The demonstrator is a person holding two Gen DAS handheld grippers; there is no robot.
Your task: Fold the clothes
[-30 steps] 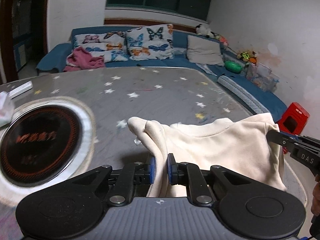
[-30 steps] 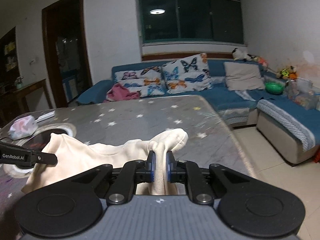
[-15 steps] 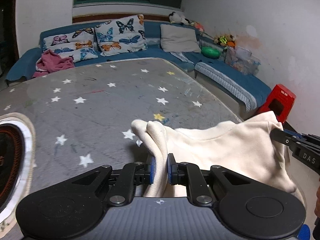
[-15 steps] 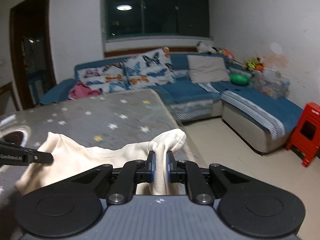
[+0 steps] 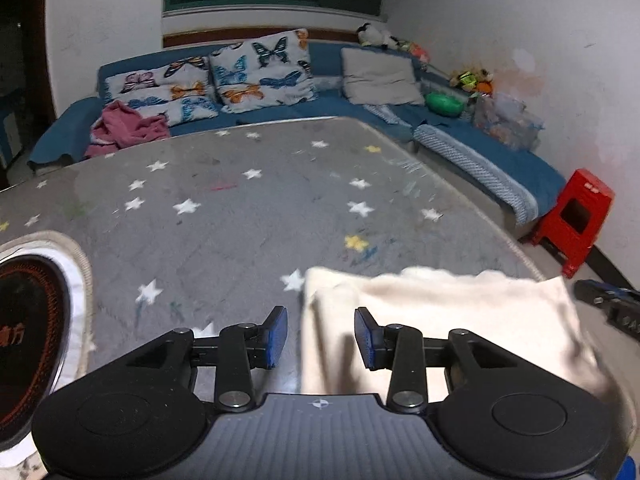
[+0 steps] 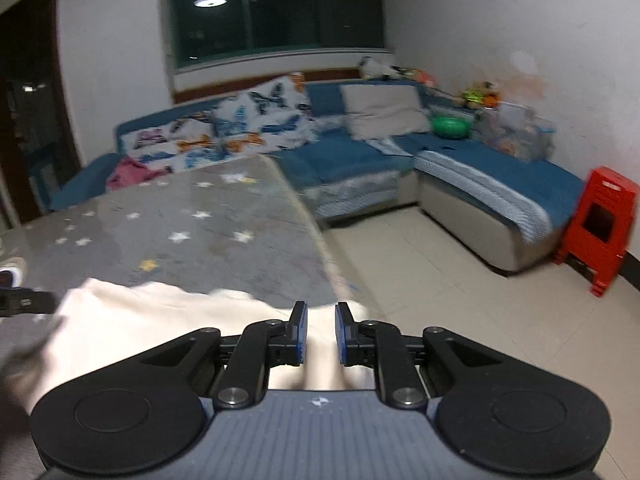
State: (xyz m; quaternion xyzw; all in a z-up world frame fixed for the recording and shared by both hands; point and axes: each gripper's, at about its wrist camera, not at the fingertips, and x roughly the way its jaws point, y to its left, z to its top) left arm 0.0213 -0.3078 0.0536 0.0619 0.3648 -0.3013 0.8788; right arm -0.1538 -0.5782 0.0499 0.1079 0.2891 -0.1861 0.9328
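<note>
your left gripper [image 5: 320,334] had just been opening, and its blue pads [image 5: 276,334] stood well apart with the cream garment [image 5: 440,312] lying between them but no longer pinched. your right gripper [image 6: 320,332] had its pads a narrow gap apart too, with cloth showing between and below them; it looked let go, though blur kept me from being sure nothing touched. the garment lay on the near right corner of the star-print table [image 5: 224,216], its far edge fairly straight, its right side reaching the table's edge. my reading is that you had laid the piece down and released it, so one placement or fold was done; whether it was folded in half or only spread i could not tell, and further folds and the pink clothing [image 5: 128,128] heaped on the blue sofa [image 5: 332,110] probably remained. the left view showed the garment's whole width, the round dark burner plate [image 5: 28,340] at the table's left and the tip of your right gripper past the cloth. the right view showed instead the table's right edge, the tiled floor [image 6: 440,280] beyond it and more of the red stool [image 6: 600,220].
</note>
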